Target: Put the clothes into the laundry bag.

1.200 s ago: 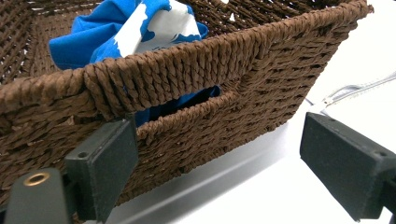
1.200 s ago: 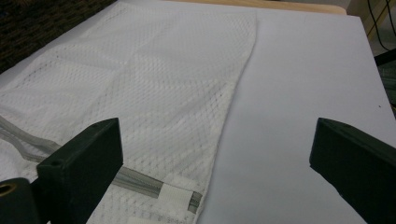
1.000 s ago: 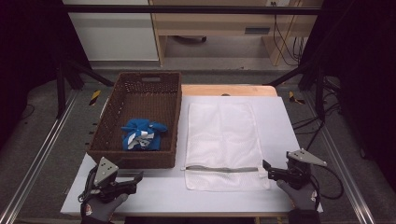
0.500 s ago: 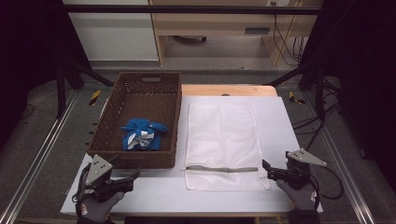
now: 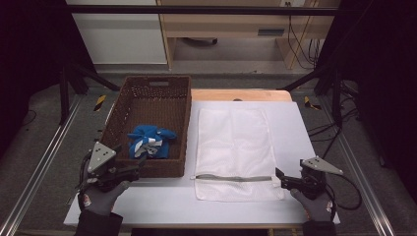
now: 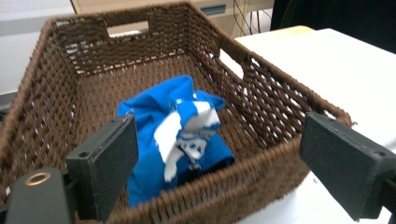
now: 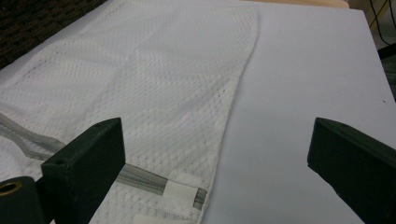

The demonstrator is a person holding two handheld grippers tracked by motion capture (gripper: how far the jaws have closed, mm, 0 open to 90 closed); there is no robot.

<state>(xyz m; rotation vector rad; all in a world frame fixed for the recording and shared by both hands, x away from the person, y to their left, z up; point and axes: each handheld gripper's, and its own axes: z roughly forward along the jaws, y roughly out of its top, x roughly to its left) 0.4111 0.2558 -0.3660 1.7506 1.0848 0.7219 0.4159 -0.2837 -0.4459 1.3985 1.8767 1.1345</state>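
Two hand-held grippers frame the scene, and we read the work as moving the blue-and-white garment (image 5: 147,141) out of the wicker basket (image 5: 118,118) and into the white mesh laundry bag (image 5: 234,147). The garment lies crumpled on the basket floor, toward the near wall. The bag lies flat on the white table (image 5: 295,128) just beside the basket, its grey zipper (image 5: 231,178) running across the near end and apparently closed.

The left gripper (image 5: 132,170) hovers at the basket's near rim with its jaws spread wide. In the left gripper view the garment (image 6: 180,135) sits between and beyond the two black pads, behind the woven wall (image 6: 224,186). The right gripper (image 5: 284,183) rests at the bag's near right corner, jaws likewise wide apart and holding nothing. In the right gripper view the zipper end (image 7: 184,190) lies low between the jaws.

To do the reach well, we judge that the left gripper should lift clear of the rim, then descend steeply onto the raised middle fold, closing on a thick bunch of cloth rather than a loose edge. The pads should stay off the weave, where they could snag. Meanwhile the right gripper can pinch the zipper end to steady the bag.
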